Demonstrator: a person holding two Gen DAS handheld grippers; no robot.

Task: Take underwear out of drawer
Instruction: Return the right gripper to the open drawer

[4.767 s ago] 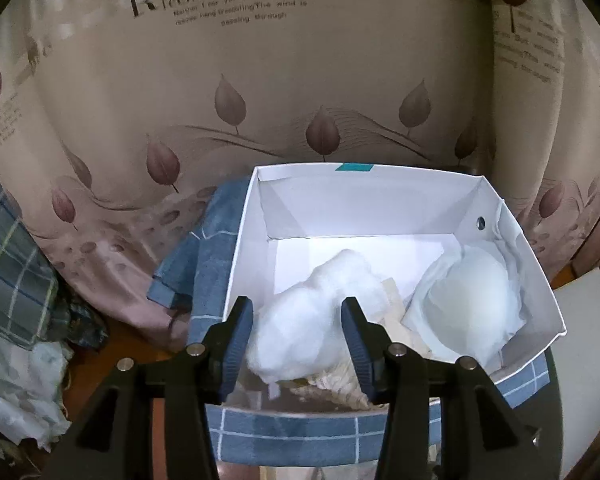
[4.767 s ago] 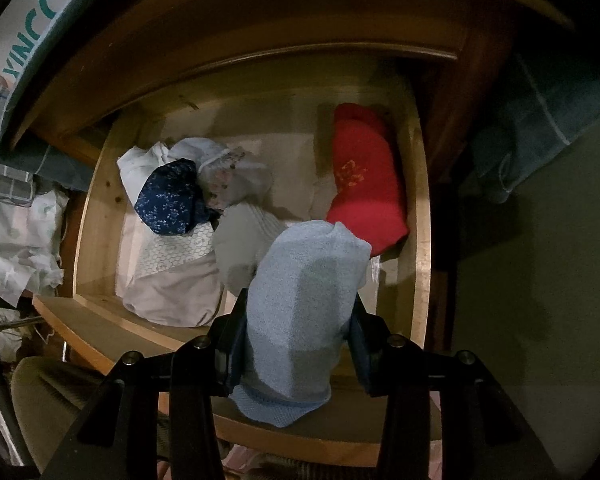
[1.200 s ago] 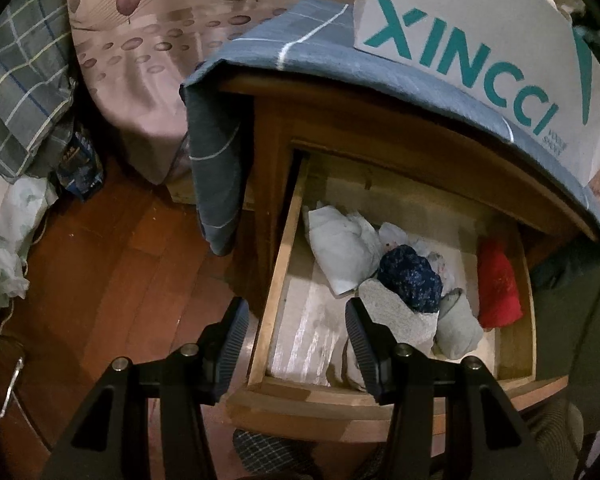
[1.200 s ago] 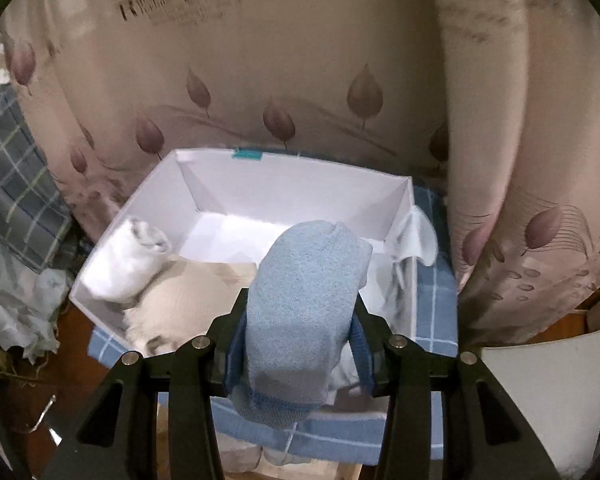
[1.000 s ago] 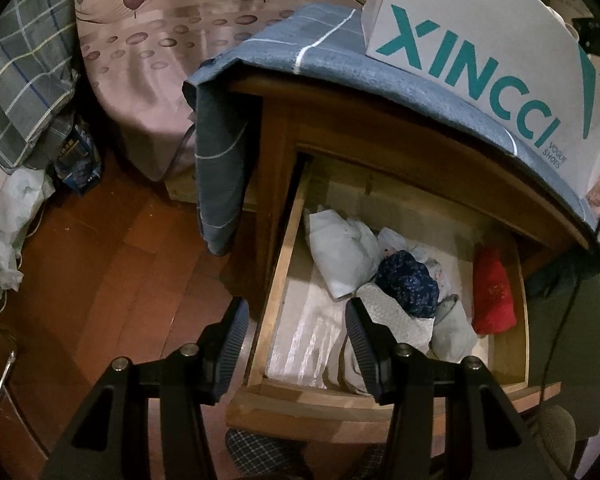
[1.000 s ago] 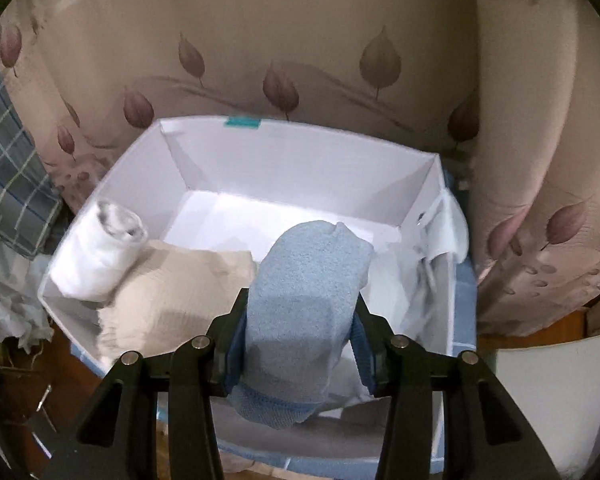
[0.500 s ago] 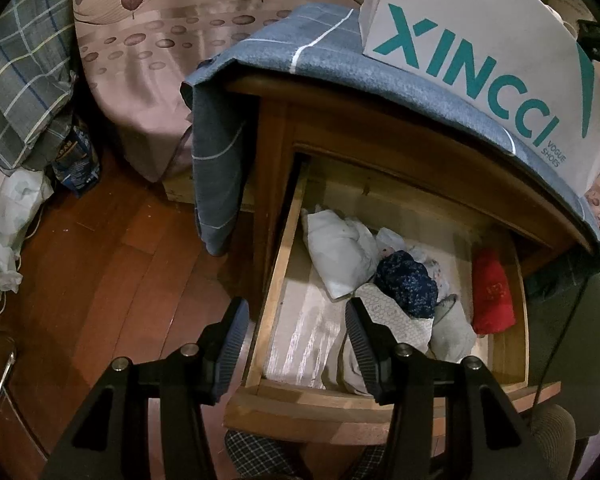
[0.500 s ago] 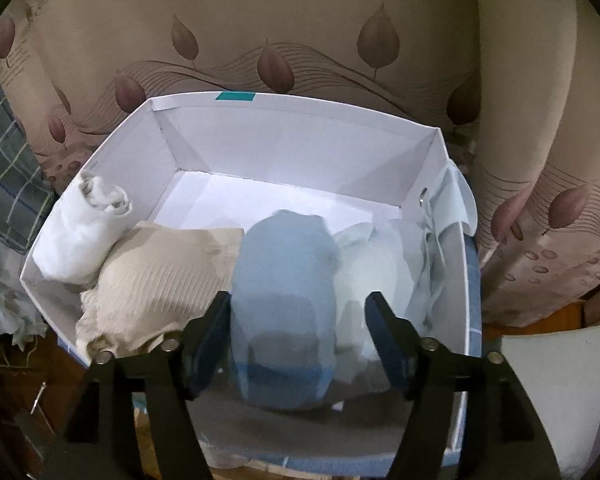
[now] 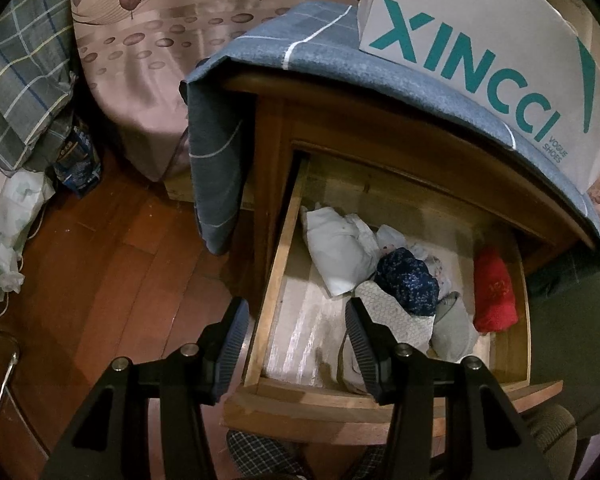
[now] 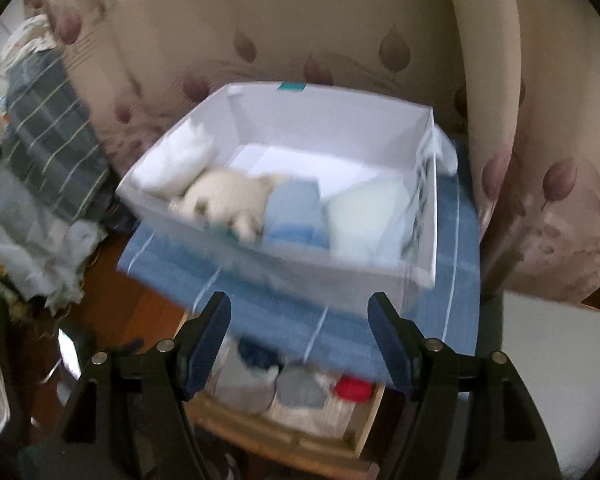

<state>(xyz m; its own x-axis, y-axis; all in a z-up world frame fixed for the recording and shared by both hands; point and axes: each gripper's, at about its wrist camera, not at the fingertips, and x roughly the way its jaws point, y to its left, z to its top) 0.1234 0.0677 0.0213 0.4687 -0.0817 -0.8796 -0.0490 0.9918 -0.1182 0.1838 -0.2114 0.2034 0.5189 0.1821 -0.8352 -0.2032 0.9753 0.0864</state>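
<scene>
Right wrist view is smeared with motion blur, so the stuff in the white box is mostly soft blobs: a white roll at the left, a cream bundle next to it, a light blue underwear piece in the middle and something pale on the right. The box's near wall and the blue checked cloth under it run together in the blur. Below the cloth edge only a strip of the drawer shows, just hints of dark blue, grey and red fabric.

Left wrist view is sharp and looks down into the open wooden drawer. You can count the pieces better there: a white folded one, a dark blue patterned bundle, a grey one, a red one, plus a pale honeycomb-print piece partly behind the gripper finger. From here the box only shows its outer side with teal XINCCI lettering, so nothing inside it is visible. A bit of plaid fabric at the bottom edge is cut off, can't say what it is.

Left gripper hangs partly open over the drawer's front left corner, nothing between its fingers, not touching anything. Right gripper has its jaws apart and empty, in front of the box, with the blue piece lying in the box.
</scene>
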